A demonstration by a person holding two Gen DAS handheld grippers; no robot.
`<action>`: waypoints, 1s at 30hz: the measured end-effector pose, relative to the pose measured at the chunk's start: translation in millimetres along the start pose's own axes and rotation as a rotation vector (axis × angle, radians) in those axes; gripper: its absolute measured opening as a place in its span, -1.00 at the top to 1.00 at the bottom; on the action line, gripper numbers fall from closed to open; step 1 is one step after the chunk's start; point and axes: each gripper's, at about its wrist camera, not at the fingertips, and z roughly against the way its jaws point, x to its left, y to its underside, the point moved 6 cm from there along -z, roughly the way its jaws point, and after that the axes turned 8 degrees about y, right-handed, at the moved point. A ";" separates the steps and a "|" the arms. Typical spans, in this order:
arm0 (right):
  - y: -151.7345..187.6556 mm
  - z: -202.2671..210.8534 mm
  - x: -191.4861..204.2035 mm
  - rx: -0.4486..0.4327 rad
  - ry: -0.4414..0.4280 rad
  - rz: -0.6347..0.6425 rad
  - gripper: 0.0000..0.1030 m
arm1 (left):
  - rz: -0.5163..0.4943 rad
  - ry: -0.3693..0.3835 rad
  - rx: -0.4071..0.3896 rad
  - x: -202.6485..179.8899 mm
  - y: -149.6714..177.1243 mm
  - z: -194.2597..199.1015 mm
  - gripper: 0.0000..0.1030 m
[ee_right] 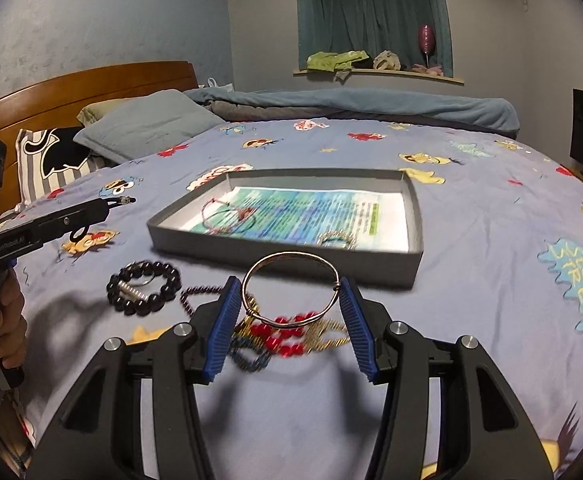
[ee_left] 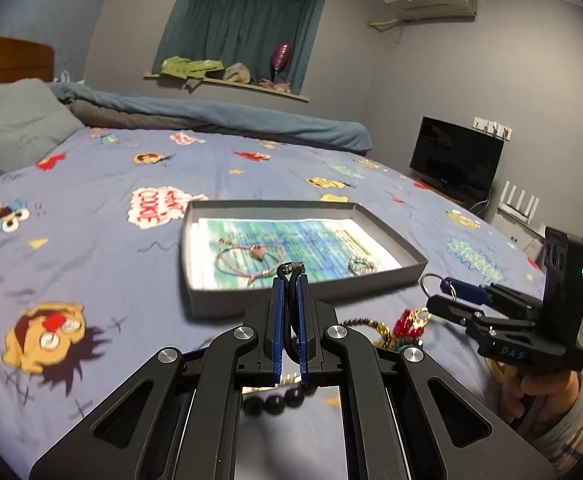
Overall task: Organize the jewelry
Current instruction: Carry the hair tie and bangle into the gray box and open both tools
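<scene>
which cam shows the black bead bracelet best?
Right wrist. The black bead bracelet lies whole and unblocked on the bedsheet, left of the right tongs. The left wrist view catches only a few beads low in frame, behind the left tongs.

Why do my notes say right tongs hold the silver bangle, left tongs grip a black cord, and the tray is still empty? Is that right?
One thing is wrong: the tray is not empty. The right wrist view shows a pink cord bracelet and a small ring already lying in it. The rest holds: the right tongs hold the silver bangle, and the left tongs grip the black cord.
</scene>
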 end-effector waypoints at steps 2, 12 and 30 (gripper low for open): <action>-9.9 -3.7 -4.8 -0.001 0.009 0.001 0.01 | -0.022 0.004 0.012 -4.2 -6.1 -7.0 0.87; -53.6 -52.1 -30.2 0.016 0.057 -0.026 0.01 | -0.092 0.022 0.077 -15.6 -35.4 -67.8 0.86; -55.7 -132.2 -37.9 0.187 0.115 0.032 0.01 | 0.000 0.050 0.242 14.9 -29.3 -155.7 0.86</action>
